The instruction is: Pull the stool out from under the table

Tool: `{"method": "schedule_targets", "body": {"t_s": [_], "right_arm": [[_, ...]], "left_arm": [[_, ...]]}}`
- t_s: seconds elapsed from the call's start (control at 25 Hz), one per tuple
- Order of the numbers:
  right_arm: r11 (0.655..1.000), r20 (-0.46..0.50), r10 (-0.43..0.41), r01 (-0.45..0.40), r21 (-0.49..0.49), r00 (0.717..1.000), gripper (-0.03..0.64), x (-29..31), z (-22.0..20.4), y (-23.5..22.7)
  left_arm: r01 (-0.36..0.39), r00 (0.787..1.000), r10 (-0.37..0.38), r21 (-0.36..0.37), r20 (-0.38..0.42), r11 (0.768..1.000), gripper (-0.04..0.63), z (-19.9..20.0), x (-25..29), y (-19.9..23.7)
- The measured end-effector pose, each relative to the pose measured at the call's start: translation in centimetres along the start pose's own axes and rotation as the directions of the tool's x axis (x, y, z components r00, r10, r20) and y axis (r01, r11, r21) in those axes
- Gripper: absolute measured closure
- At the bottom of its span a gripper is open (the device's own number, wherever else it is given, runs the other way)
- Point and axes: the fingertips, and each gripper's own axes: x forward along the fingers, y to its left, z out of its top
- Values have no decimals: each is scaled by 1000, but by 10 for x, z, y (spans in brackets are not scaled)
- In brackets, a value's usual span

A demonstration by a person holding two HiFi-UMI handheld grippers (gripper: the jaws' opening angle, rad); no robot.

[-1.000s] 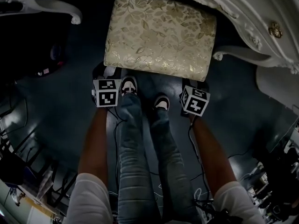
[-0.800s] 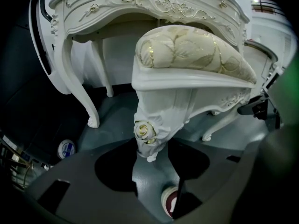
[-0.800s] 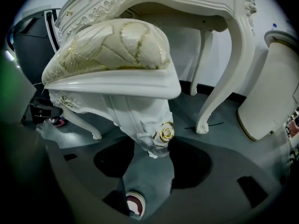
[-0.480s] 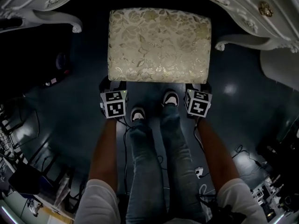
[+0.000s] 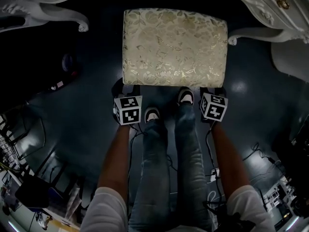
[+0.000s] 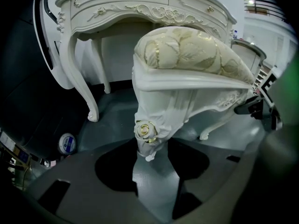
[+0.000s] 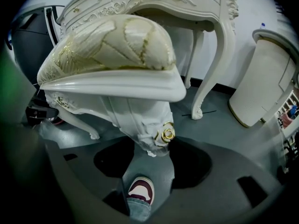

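The stool [image 5: 174,47] has a gold floral cushion and white carved legs, and it stands on the dark floor just in front of the white table [image 5: 46,8]. My left gripper [image 5: 124,88] is at the stool's near left corner. In the left gripper view the left gripper [image 6: 149,154] is shut on the near left leg [image 6: 152,125], which bears a gold rose. My right gripper [image 5: 212,92] is at the near right corner. In the right gripper view the right gripper [image 7: 149,155] is shut on the near right leg [image 7: 142,122]. The table [image 6: 140,3] rises behind the stool.
The person's shoes [image 5: 152,114] stand between the grippers, one [image 7: 140,190] just under the right jaws. A white cabinet [image 7: 261,87] stands to the right of the table. A tape roll [image 6: 67,143] and cables [image 5: 251,153] lie on the floor.
The stool has come out from under the table's edge, towards the person. Both grippers stayed on its near legs and the feet stepped back.
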Motion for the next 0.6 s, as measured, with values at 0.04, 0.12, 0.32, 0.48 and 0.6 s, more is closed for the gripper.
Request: {"method": "schedule_targets", "body": {"t_s": [0.04, 0.12, 0.32, 0.48, 0.6], "right_arm": [[1000, 0, -5, 5, 4, 1000, 380, 0, 0, 1], [1000, -5, -16, 16, 16, 1000, 380, -2, -2, 3], [997, -28, -47, 49, 60, 998, 380, -11, -16, 13], [993, -37, -53, 57, 103, 998, 380, -18, -26, 23], [989, -53, -61, 68, 129, 997, 382, -26, -44, 27]], "left_arm": [[1, 1000, -1, 2, 6, 1000, 377, 1, 0, 1], [6, 1000, -6, 10, 14, 1000, 377, 2, 0, 3], [41, 999, -42, 53, 12, 998, 377, 0, -1, 10], [50, 999, -50, 92, 6, 994, 379, 4, 0, 19], [56, 998, -53, 119, -30, 991, 379, -4, -2, 18]]}}
